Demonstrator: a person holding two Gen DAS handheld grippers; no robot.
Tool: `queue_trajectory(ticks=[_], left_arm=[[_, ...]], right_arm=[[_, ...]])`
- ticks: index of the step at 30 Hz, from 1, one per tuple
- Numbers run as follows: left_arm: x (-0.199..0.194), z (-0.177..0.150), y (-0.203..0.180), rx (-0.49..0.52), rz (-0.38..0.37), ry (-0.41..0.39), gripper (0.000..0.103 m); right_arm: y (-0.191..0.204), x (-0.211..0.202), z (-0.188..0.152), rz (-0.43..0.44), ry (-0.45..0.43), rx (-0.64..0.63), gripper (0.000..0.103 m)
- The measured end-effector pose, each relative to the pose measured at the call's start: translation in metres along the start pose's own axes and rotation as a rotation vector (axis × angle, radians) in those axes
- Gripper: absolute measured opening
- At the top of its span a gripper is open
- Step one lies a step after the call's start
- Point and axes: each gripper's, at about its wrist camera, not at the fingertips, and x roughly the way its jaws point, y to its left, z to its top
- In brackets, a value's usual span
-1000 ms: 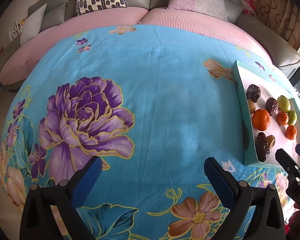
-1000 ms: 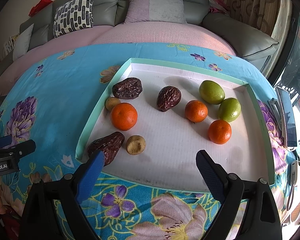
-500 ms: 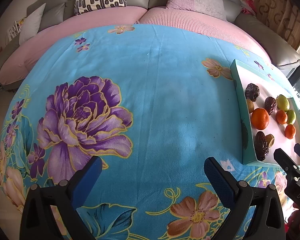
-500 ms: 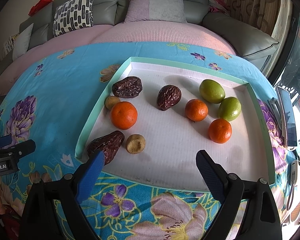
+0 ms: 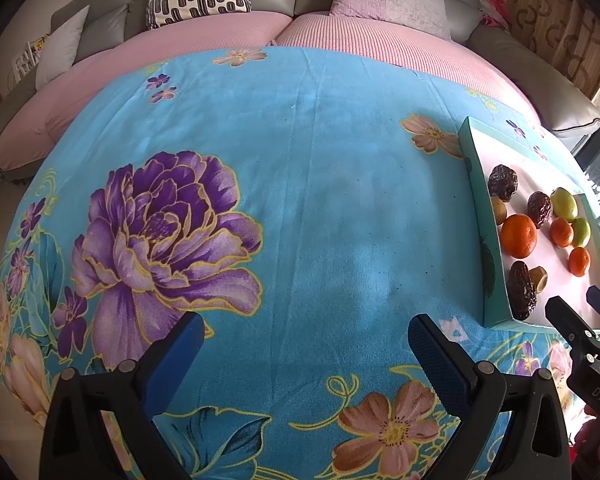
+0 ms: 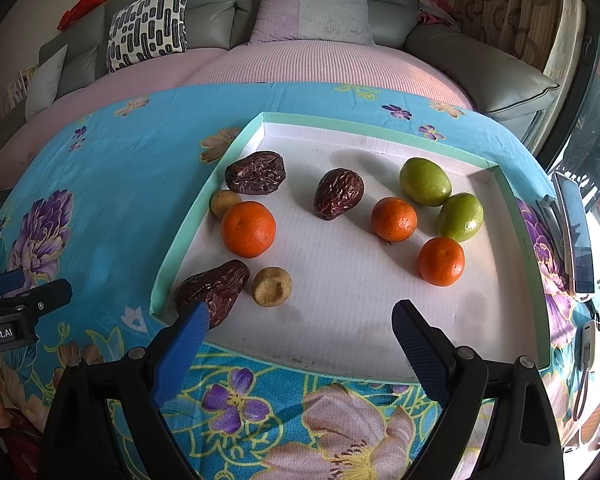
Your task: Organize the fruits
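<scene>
A shallow white tray with a mint-green rim (image 6: 188, 224) (image 5: 476, 184) lies on a blue floral cloth and holds loose fruit. In it are three wrinkled brown dates (image 6: 256, 173) (image 6: 339, 193) (image 6: 214, 290), three oranges (image 6: 248, 229) (image 6: 394, 219) (image 6: 441, 261), two green fruits (image 6: 425, 181) (image 6: 460, 217) and two small tan fruits (image 6: 272, 286) (image 6: 225, 202). My right gripper (image 6: 300, 320) is open at the tray's near edge, its left fingertip by the nearest date. My left gripper (image 5: 306, 332) is open over bare cloth, left of the tray.
The blue floral cloth (image 5: 300, 184) covers a round surface, with a large purple flower print (image 5: 160, 224) on its left half. A pink-covered grey sofa (image 6: 308, 60) with cushions curves behind. A phone (image 6: 576, 232) and small devices lie on the cloth right of the tray.
The left gripper's view has shifted slightly, so the tray sits a bit further right and lower. The right gripper and the fruit have hardly moved.
</scene>
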Motion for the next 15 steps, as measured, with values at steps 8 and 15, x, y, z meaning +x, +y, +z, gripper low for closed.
queue_trajectory(ticks=[8, 15], left_arm=[[-0.0007, 0.0002, 0.0001, 0.004, -0.002, -0.002, 0.103], [-0.0006, 0.0004, -0.0002, 0.001, -0.002, -0.001, 0.103]], right_arm=[[0.0003, 0.0003, -0.0003, 0.001, 0.003, -0.002, 0.093], [0.0006, 0.0008, -0.0008, 0.001, 0.005, -0.004, 0.093]])
